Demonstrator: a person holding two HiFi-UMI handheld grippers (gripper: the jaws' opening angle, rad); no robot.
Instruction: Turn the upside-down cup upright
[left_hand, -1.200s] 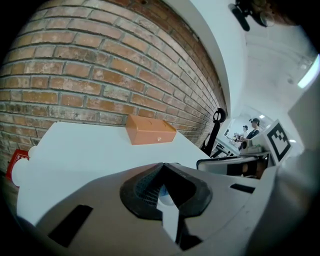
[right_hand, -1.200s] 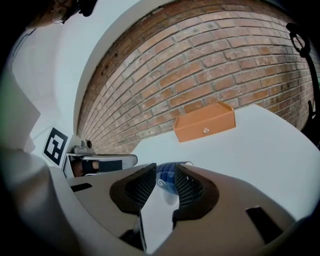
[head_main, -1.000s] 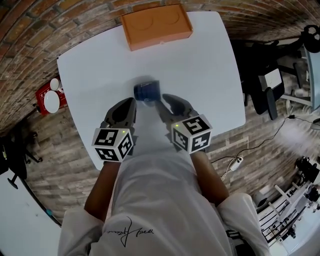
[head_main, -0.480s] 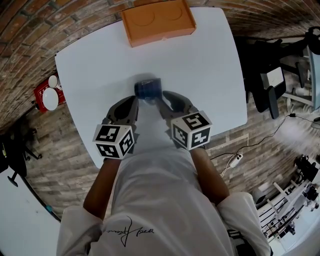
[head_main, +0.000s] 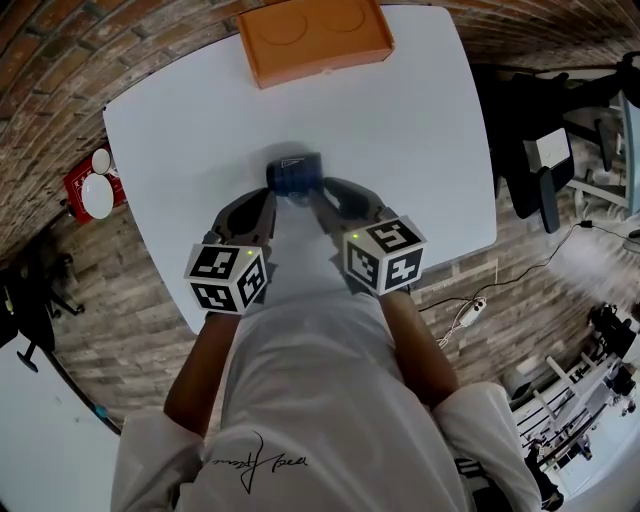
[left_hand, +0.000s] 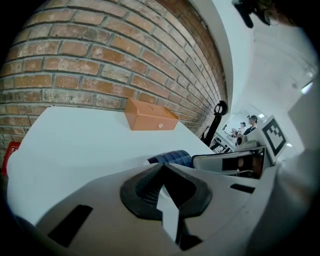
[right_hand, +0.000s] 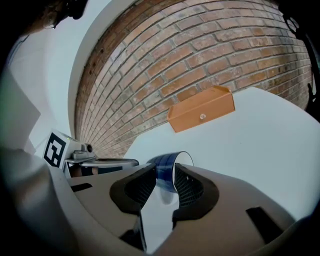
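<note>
Half done: right tongs (right_hand: 165, 175) pinch the blue cup (head_main: 294, 175), tipped sideways. Standing it up is left. Left tongs (left_hand: 162, 169) are closed, empty.

Dark blue cup (head_main: 294, 174), tipped on its side, rim wall pinched between right gripper (right_hand: 164, 181) jaws

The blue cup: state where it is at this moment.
In the head view the blue cup is near the middle of the white table, its wall pinched in the right gripper. The left gripper is just beside it and the orange box lies beyond.
</note>
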